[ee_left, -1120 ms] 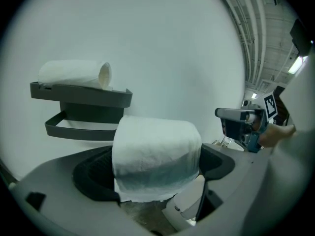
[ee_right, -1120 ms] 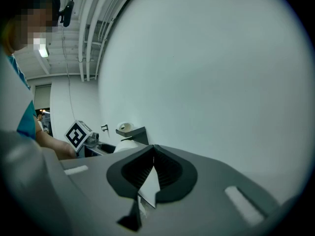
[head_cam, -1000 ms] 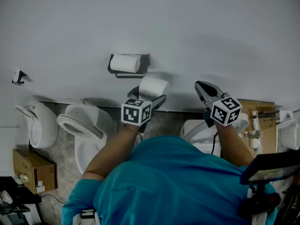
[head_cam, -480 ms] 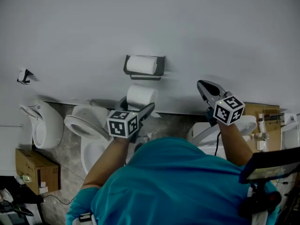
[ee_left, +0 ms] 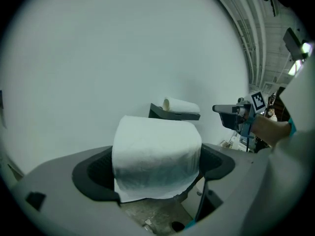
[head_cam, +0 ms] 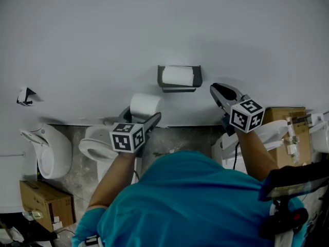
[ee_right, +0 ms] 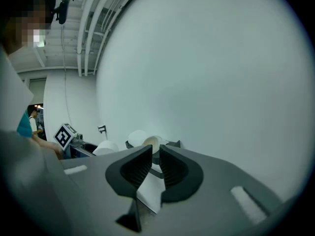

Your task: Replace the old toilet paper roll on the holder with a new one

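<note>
White toilet paper roll (ee_left: 156, 149) sits gripped in wide left claw (head_cam: 142, 113); empty right claw (ee_right: 155, 150) just cracking open

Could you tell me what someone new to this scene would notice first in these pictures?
The full white toilet paper roll clamped between the left gripper's fingers, held up before the plain wall, catches the eye first. In the head view, just to its upper right, the wall-mounted holder carries a mounted roll. The right gripper hovers beside the holder, its fingers just opening a crack with nothing between them.
</note>
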Demonstrator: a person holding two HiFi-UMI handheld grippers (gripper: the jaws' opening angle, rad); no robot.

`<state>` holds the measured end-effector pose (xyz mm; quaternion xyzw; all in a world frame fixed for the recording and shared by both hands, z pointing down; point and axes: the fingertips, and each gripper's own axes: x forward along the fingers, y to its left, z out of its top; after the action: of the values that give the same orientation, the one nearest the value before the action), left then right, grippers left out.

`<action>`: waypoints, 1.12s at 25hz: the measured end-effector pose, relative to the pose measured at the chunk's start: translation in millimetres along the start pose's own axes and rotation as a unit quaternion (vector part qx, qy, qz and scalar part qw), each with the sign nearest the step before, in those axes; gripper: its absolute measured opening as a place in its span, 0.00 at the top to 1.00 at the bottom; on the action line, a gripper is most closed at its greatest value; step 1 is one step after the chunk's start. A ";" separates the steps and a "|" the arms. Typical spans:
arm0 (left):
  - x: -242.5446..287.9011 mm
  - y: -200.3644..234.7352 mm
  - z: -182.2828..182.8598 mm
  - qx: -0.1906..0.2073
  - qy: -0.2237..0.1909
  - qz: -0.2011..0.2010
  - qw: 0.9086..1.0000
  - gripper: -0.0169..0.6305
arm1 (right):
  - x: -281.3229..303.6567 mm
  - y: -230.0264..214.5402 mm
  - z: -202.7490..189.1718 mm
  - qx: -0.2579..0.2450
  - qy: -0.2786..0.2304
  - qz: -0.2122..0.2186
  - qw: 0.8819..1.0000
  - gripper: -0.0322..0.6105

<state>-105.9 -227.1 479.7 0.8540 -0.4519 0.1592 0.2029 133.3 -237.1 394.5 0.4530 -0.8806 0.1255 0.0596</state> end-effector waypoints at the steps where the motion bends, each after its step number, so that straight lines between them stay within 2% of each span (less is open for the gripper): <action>1: -1.6 8.1 2.0 0.005 0.000 -0.002 1.000 0.17 | 5.4 5.1 2.2 0.003 0.005 -0.009 1.000 0.91; 5: -5.9 38.3 7.0 0.016 0.002 -0.014 1.000 0.17 | 30.5 28.0 12.3 0.010 0.017 -0.031 0.999 0.82; 7: -6.5 48.1 9.1 0.022 0.004 -0.023 0.999 0.17 | 42.8 38.0 17.2 -0.004 0.025 -0.034 0.999 0.77; 10: -7.0 58.1 11.1 0.031 0.007 -0.035 0.999 0.17 | 63.3 53.5 22.1 -0.086 0.062 -0.008 0.994 0.67; 13: -7.4 66.6 12.9 0.035 0.007 -0.045 0.998 0.17 | 83.1 63.6 24.5 -0.206 0.117 0.018 0.971 0.61; 15: -8.3 71.9 14.1 0.037 0.008 -0.049 0.998 0.17 | 94.6 69.3 25.2 -0.262 0.151 0.035 0.953 0.61; 18: -9.8 80.0 15.5 0.042 0.009 -0.052 0.998 0.17 | 109.7 73.3 16.9 -0.314 0.215 0.056 0.923 0.61; 20: -11.0 85.2 16.3 0.043 0.010 -0.052 0.998 0.17 | 117.1 68.9 9.2 -0.331 0.253 0.062 0.907 0.61; 23: -11.6 93.4 17.3 0.042 0.011 -0.051 0.998 0.17 | 125.0 61.5 2.2 -0.333 0.284 0.066 0.897 0.61; 28: -12.3 101.7 19.3 0.033 0.008 -0.049 0.998 0.17 | 132.5 54.4 -6.2 -0.321 0.307 0.079 0.892 0.61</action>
<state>-195.9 -279.6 478.0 0.8801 -0.4019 0.1709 0.1863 11.9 -308.8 420.4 0.2770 -0.8435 -0.0272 0.4594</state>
